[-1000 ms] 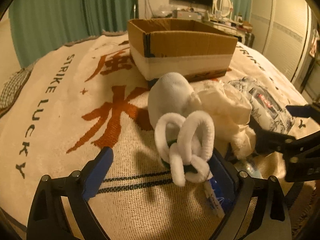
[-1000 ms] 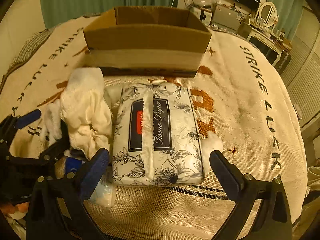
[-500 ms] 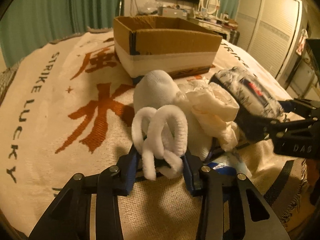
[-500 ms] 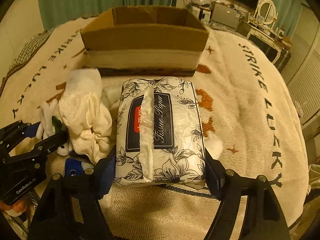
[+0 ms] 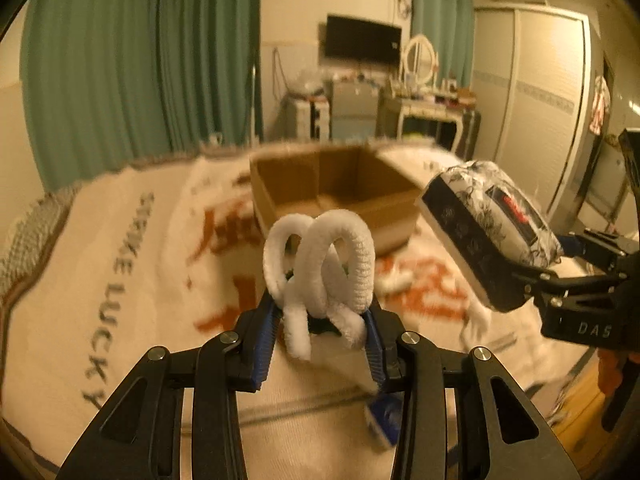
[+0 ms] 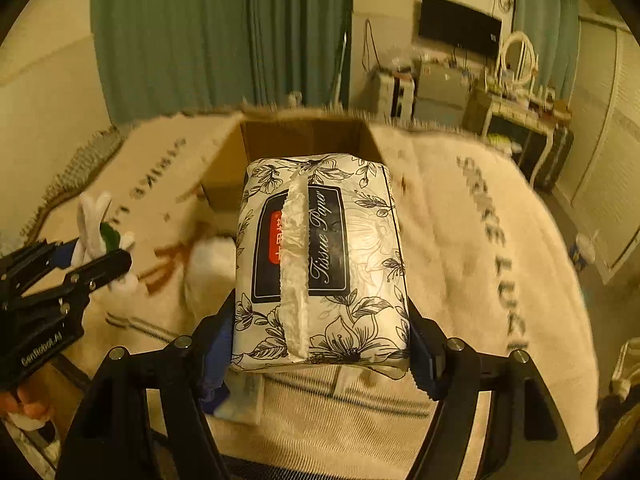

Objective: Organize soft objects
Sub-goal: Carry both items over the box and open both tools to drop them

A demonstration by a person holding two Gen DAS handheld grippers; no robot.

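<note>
With both loads lifted clear of the cream knitted bedspread [image 5: 120,248], the step in hand looks to be carrying them over the open brown cardboard box [image 5: 332,188] that sits ahead of both grippers. The left gripper [image 5: 320,320] is clamped on the base of a white fuzzy looped soft toy [image 5: 320,264], whose loops stand upright above the blue pads while two loose ends droop below them. The right gripper [image 6: 320,344] is squeezed against the near end of a soft floral-printed tissue paper pack [image 6: 320,256], which juts forward from the jaws, its far end overlapping the box's near wall in the right wrist view.

The pack is probably the trickier load: held only at one end, it may sag or slide, so it is best kept level and moved without jerks until its whole length is over the opening, then lowered before the jaws part. The toy is light and held low, so it should travel well; I would take it in to the left of the pack so the two grippers, now near one another, do not collide. A crumpled white cloth [image 6: 208,276] lies on the bedspread below and left of the right gripper, for later.
</note>
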